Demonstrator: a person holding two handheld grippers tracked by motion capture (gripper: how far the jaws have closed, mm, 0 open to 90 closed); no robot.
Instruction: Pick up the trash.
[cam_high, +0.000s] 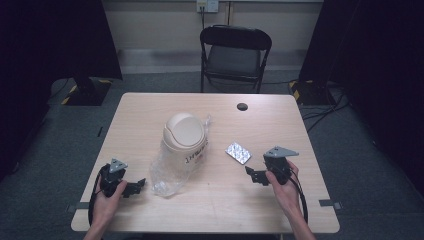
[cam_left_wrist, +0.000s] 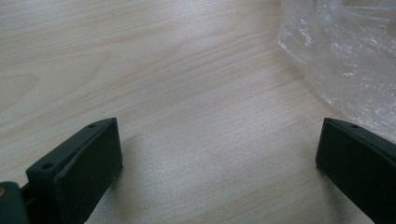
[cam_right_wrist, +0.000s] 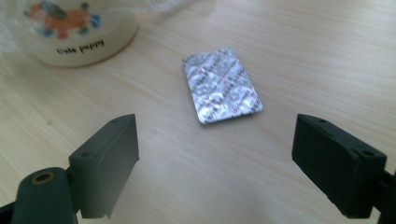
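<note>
A small beige bin with a swing lid stands mid-table, its base printed with a cartoon puppy. A clear plastic bag lies crumpled against its front left side. A silver blister pack lies flat to the right of the bin. My left gripper rests near the front left edge, open and empty, its jaws wide apart with the bag just off the right jaw. My right gripper sits open just in front of the blister pack, which lies beyond its spread jaws.
A black round cap sits near the table's far edge. A black folding chair stands behind the table. Bare wood lies in front of the bin and along the right side.
</note>
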